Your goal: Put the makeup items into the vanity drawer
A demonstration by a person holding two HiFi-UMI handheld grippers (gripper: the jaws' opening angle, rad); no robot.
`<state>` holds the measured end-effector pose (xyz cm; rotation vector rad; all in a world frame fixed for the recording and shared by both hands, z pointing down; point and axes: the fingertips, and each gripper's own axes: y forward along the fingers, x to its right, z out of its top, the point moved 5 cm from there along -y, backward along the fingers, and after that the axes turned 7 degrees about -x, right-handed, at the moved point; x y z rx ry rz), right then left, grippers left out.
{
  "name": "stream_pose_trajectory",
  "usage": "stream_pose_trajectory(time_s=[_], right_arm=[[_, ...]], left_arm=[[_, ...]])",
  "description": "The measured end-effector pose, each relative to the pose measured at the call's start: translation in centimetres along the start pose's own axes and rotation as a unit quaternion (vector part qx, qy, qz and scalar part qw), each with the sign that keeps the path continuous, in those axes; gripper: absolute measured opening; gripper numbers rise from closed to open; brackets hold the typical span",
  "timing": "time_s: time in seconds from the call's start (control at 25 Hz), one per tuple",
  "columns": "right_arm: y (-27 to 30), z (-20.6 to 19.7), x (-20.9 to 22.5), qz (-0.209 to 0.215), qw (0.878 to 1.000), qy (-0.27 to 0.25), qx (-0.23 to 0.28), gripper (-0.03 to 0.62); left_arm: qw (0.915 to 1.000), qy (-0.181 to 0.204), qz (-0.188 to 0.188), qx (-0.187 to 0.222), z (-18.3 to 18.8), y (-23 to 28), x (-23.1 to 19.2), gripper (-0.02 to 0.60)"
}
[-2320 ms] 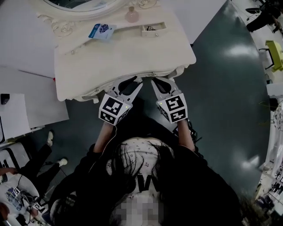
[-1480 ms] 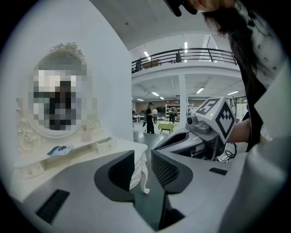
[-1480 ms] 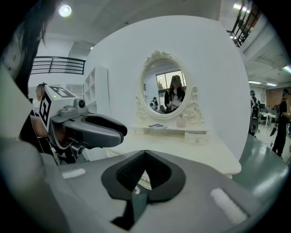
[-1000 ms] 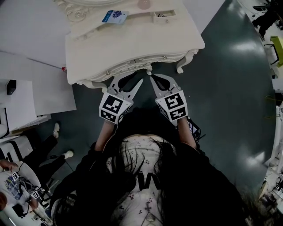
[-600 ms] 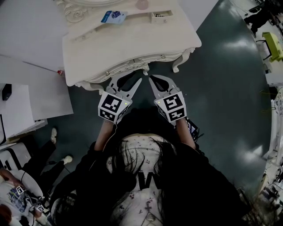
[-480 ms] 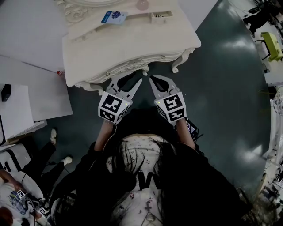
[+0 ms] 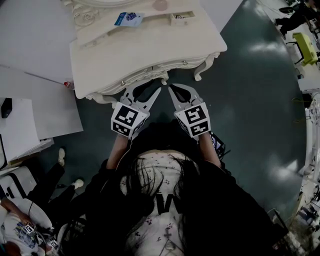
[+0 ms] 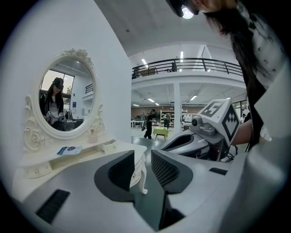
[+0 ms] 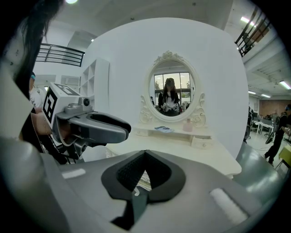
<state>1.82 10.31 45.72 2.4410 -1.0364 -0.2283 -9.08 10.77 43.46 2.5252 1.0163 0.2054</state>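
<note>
Head view shows the opening step not yet begun: the vanity (image 7: 150, 50) stands just ahead of both grippers, its front drawer (image 7: 152, 74) shut; the left gripper (image 7: 145, 91) has its jaws apart and empty; the right gripper (image 7: 172, 90) has its tips together on nothing; the makeup, a pink bottle (image 7: 161, 5) and a blue packet (image 7: 129, 18), lies well beyond the tips at the back; next, I judge, one gripper must take a drawer knob and pull; against the earliest frame, both grippers keep their pose, while the vanity sits slightly farther off, its legs now showing.
</note>
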Motion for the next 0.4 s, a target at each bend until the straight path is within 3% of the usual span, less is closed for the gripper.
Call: stream_pose_trajectory(time_s=[0.4], right_arm=[[0.26,0.27,0.41,-0.009,1.000,0.003,0.004,0.009]], left_arm=[[0.9999,0.007,-0.009,0.003,0.29,0.60,-0.20,0.115]])
